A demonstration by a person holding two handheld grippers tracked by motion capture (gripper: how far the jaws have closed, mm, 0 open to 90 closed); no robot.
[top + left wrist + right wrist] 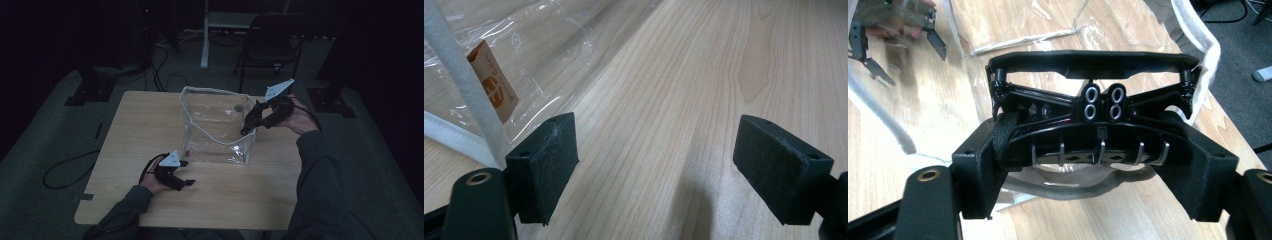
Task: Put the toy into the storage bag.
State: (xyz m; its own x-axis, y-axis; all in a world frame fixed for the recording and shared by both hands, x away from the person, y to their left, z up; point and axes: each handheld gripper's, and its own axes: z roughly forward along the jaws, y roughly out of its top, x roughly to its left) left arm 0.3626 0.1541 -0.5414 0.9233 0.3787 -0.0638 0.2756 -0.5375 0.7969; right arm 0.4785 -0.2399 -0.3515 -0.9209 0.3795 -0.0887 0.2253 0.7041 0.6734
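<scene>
A clear plastic bag [215, 125] with white trim stands open on the wooden table [145, 130]. At the bag's right rim my right gripper [248, 129] is shut on a black clip-like object [1093, 120] with metal prongs, held across both pads over the bag's white edge [1198, 45]. My left gripper [186, 174] rests open on the table at the bag's front left corner. Between its pads [546, 165] lies only bare wood, and my left gripper [669, 170] sits beside the bag wall [539, 45] with its orange label [491, 82].
A small round dark thing [238, 107] shows at the bag's far side. A folding chair [272, 42] and a white stand [205, 35] are beyond the table. Cables [65, 172] lie on the floor at left. Bare tabletop lies to the left and front.
</scene>
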